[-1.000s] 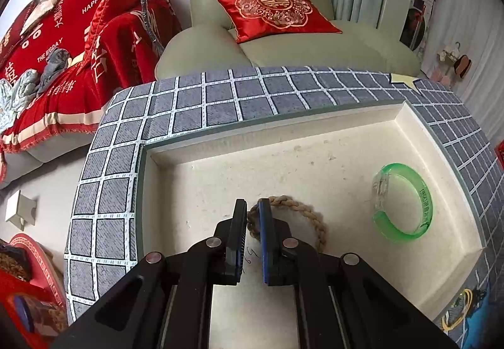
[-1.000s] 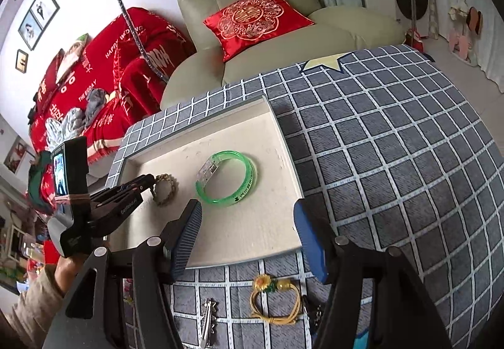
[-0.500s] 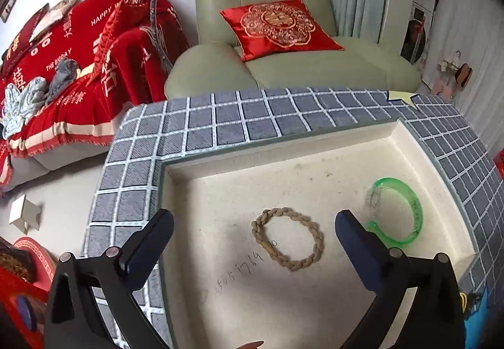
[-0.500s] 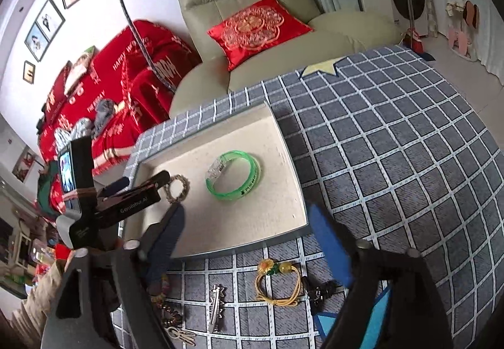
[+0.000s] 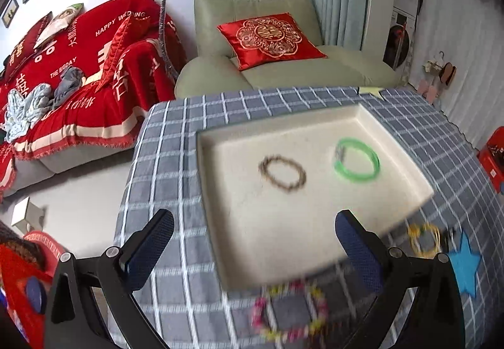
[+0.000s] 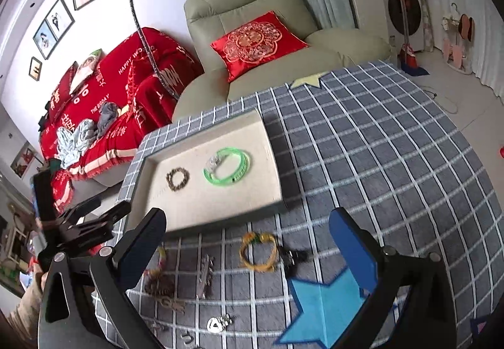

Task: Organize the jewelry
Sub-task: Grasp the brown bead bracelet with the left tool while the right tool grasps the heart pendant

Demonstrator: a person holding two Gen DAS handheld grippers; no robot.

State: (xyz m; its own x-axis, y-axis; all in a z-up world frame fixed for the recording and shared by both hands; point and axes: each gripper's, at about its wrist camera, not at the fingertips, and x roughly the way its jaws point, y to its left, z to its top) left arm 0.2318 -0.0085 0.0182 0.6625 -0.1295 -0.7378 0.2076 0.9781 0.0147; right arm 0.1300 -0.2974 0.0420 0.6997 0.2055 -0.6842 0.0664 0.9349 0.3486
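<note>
A cream tray (image 5: 239, 223) (image 6: 189, 210) sits on the checked tablecloth. In it lie a brown beaded bracelet (image 5: 282, 173) (image 6: 178, 179) and a green bangle (image 5: 357, 163) (image 6: 227, 167). My left gripper (image 5: 252, 251) is open and empty, raised above the tray's near edge; it also shows at the left of the right wrist view (image 6: 85, 223). My right gripper (image 6: 249, 251) is open and empty above loose jewelry in front of the tray: a yellow bracelet (image 6: 258, 251) (image 5: 423, 238), a silver clip (image 6: 204, 276), a pink and yellow bracelet (image 5: 289, 311).
A blue paper star (image 6: 327, 305) (image 5: 464, 264) lies on the cloth at the front right. A small silver piece (image 6: 219, 323) and a brown ornament (image 6: 163, 289) lie near the front edge. A green armchair (image 5: 267, 34) and a red sofa (image 5: 63, 65) stand behind the table.
My left gripper let go of the brown bracelet in the tray, opened wide and pulled back and up. My right gripper drew back too, so more loose jewelry shows.
</note>
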